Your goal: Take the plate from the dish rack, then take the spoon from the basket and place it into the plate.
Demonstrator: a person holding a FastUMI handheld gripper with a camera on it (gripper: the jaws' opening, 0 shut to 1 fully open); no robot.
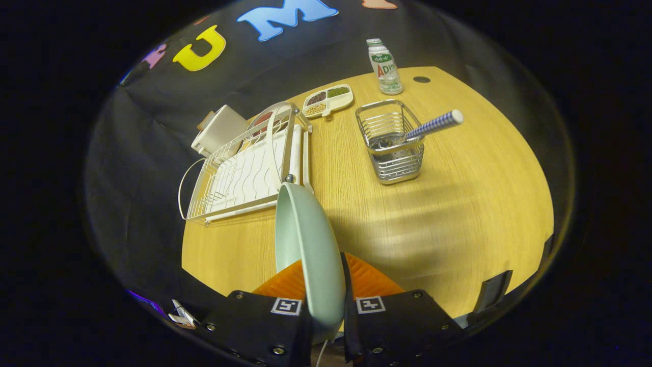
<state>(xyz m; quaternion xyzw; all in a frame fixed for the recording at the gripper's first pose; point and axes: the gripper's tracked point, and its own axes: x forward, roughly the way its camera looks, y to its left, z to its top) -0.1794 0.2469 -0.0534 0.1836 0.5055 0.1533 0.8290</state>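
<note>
The gripper [323, 285] is clamped on the plate [308, 250]: both fingers [285, 283] press against it, one on each face, so the pale green plate stands on edge between them. Its long axis runs straight ahead along the fingers, the rim pointing away from the gripper toward the dish rack, with the hollow face turned left and the rounded underside right. The plate is held above the tabletop [458, 214], near its front edge, and its far rim reaches just short of the rack's nearest corner.

Just beyond that rim, the dish rack [244, 168], a white wire frame over a ribbed tray, lies toward the left edge of the tabletop, its left side hanging past that edge. A white box-like object [219, 128] leans behind the rack.

To the right of the rack, well apart from the plate, stands the basket [391, 145], a metal wire caddy. The spoon [433, 125] rests in it, bowl down, its checked handle tilting out over the right rim and pointing right.

Farther back, a divided tray [328, 101] with grains sits behind the rack, and a bottle [384, 66] stands upright near the far edge.
</note>
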